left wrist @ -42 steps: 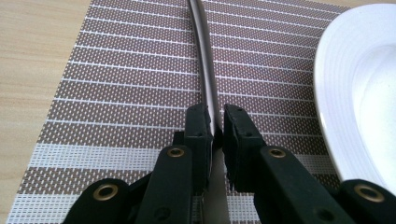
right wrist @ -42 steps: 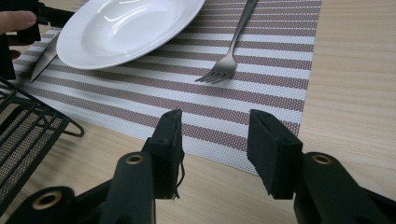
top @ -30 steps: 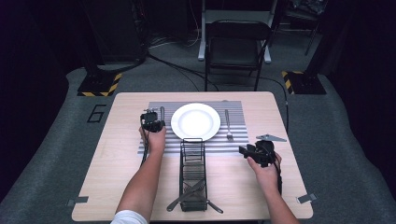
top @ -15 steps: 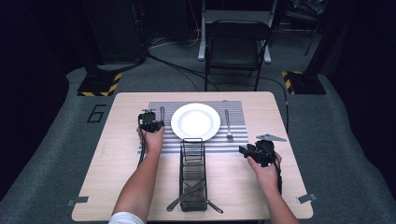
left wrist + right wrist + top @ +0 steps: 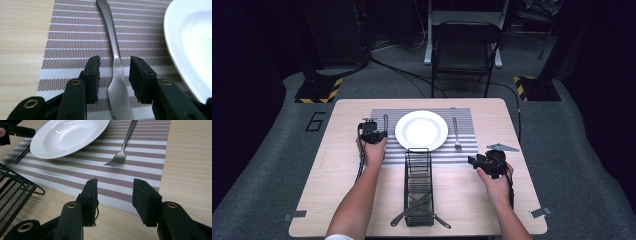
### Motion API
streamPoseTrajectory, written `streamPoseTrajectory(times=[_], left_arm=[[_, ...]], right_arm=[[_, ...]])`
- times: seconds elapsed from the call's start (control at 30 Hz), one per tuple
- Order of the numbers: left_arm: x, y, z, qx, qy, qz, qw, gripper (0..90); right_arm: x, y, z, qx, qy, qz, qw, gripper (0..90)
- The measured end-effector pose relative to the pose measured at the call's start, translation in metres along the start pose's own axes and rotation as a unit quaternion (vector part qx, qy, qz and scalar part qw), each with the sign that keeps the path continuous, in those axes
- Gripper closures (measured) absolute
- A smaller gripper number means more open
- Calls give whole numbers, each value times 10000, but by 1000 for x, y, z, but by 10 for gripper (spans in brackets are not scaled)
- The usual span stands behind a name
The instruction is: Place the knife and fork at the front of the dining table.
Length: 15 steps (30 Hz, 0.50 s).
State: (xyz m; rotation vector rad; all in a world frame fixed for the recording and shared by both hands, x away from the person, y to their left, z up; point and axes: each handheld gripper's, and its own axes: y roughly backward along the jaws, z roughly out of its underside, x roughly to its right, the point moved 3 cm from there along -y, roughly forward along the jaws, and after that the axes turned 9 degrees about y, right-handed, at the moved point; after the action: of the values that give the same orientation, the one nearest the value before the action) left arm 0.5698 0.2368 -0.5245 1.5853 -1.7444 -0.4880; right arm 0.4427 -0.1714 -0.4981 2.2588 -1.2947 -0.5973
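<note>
A steel knife (image 5: pixel 113 50) lies flat on the striped placemat (image 5: pixel 75 37), left of the white plate (image 5: pixel 190 50). My left gripper (image 5: pixel 114 65) straddles the knife's blade end; its jaws have just been opening and the pads stand clear of the metal on both sides. In the high view the left gripper (image 5: pixel 372 131) sits at the placemat's left edge beside the knife (image 5: pixel 385 122). My right gripper (image 5: pixel 115 187) hovers open over the placemat's near corner with nothing between its jaws. A fork (image 5: pixel 122 152) lies right of the plate (image 5: pixel 67 137).
A black wire rack (image 5: pixel 418 185) stands at the table's middle front with a few utensils (image 5: pixel 412 210) poking out of its near end. A grey three-cornered plate (image 5: pixel 502 147) rides on the right gripper. A folding chair (image 5: pixel 466 45) stands beyond the table.
Both hands stay nearly where they were. The left gripper's jaws look slightly wider around the knife, which rests on the placemat.
</note>
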Motion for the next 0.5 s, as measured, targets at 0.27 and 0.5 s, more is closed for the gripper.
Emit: streamPoseTrajectory(times=[0.27,0.5], left_arm=[[0,5,9,9,-147,-18,9999,585],[-1,6,18,-28,-271,-32,9996,562]], right_arm=[[-2,-2,0,-17,8,-13,10000,549],[-3,-2,-1,-16,25,-16,10000,549]])
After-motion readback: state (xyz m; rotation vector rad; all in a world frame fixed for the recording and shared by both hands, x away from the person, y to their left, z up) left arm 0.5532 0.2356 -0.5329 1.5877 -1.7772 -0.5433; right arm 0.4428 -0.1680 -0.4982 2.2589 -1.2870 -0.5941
